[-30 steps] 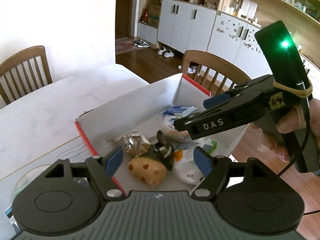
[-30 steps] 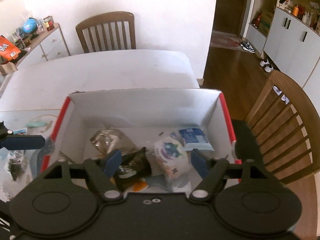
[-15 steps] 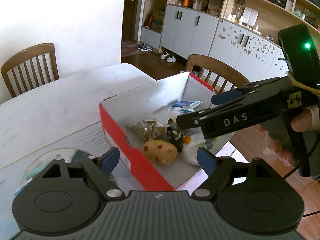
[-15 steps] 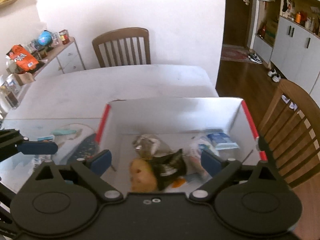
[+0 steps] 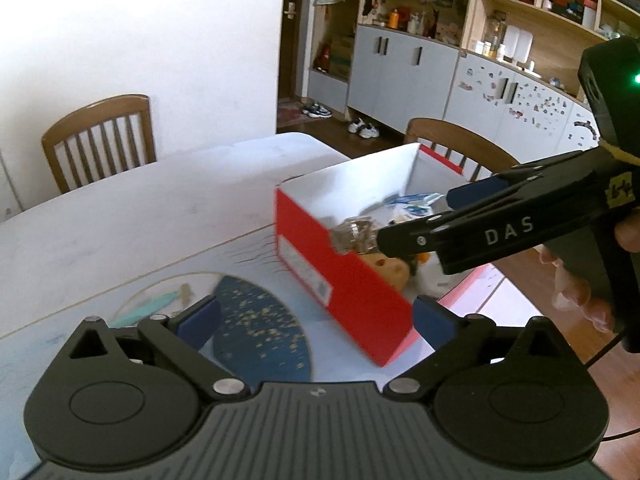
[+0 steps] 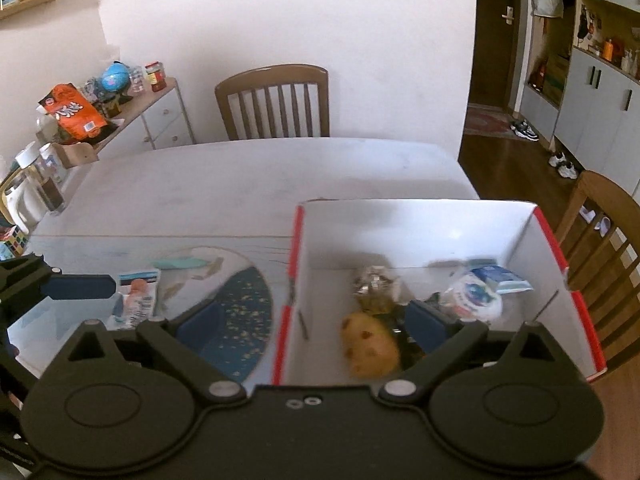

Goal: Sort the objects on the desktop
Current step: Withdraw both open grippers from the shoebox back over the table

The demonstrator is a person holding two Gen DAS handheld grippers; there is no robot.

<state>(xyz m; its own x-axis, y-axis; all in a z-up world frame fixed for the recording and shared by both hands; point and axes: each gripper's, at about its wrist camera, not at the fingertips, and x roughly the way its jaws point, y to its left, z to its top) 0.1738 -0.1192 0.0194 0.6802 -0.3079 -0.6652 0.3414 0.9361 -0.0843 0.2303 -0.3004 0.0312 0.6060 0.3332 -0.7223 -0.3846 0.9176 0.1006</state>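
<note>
A red box with white inside stands on the table's right part. It holds a yellow spotted toy, a crumpled foil wrapper, a dark packet, a round white pack and a blue-white pack. My left gripper is open and empty, left of and in front of the box. My right gripper is open and empty over the box's left wall; it also shows in the left wrist view. A small packet lies on the mat at the left.
A placemat with a dark blue speckled patch covers the near table. Wooden chairs stand behind and to the right. A sideboard with snacks and jars is at the far left. Bottles stand at the table's left edge.
Both grippers have pulled back and shifted left, away from the box. The box now sits further right in both views. Both stay open and empty.
</note>
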